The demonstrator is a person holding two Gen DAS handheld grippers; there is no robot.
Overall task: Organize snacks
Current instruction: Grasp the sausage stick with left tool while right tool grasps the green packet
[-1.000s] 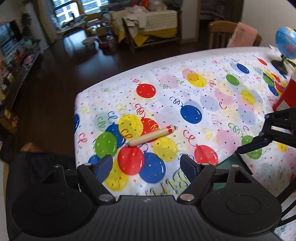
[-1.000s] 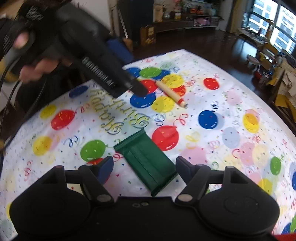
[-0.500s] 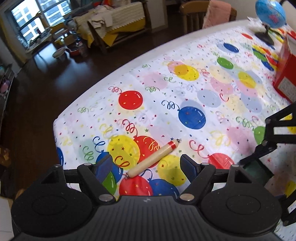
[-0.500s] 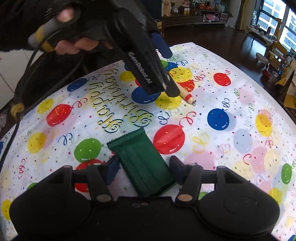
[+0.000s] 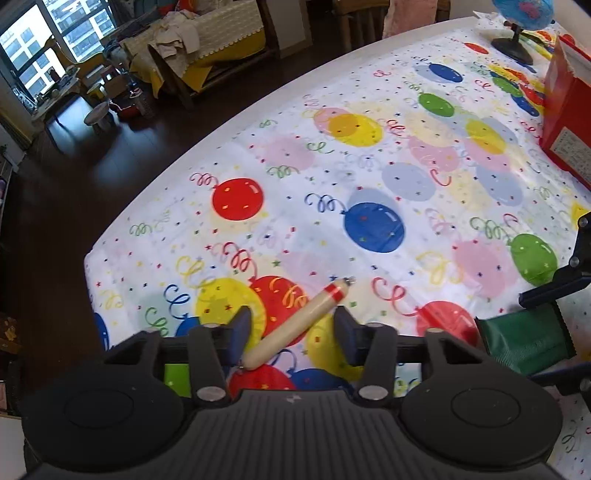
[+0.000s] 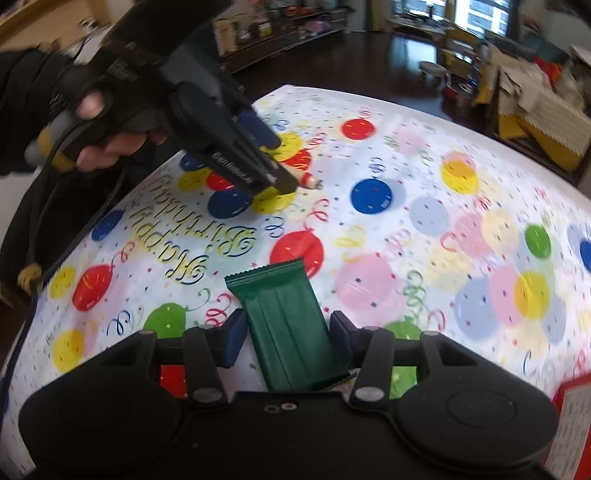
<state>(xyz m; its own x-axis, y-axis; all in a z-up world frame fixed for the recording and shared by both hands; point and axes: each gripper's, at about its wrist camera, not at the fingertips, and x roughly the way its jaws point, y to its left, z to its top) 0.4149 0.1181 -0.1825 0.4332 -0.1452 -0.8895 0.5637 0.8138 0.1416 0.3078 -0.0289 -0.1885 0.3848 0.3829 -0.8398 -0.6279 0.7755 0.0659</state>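
Bottom centre of the right wrist view, the right gripper (image 6: 287, 334) has its jaws spread on either side of a dark green foil snack packet (image 6: 286, 328) lying flat on the balloon-print plastic tablecloth (image 6: 424, 236). There's a gap on both sides, so nothing is pinched. The packet's long axis runs away from the camera, crimped end pointing up the frame.

Same deal in the left wrist view: the left gripper (image 5: 291, 332) is open around a beige sausage stick with a red band near its tip (image 5: 295, 332). It lies diagonally, banded end up and right; its near end sits close to the left finger (image 5: 239, 334), though I can't tell if they touch.

Writing-wise, the cloth says "Happy Birthday" in yellow, upside down from the right camera. That view also catches a blurry white logo on the left gripper's side, unreadable.

Only the left view shows the red cardboard box (image 5: 567, 110) at the right edge and the blue globe on a black stand (image 5: 521, 22) upper right.
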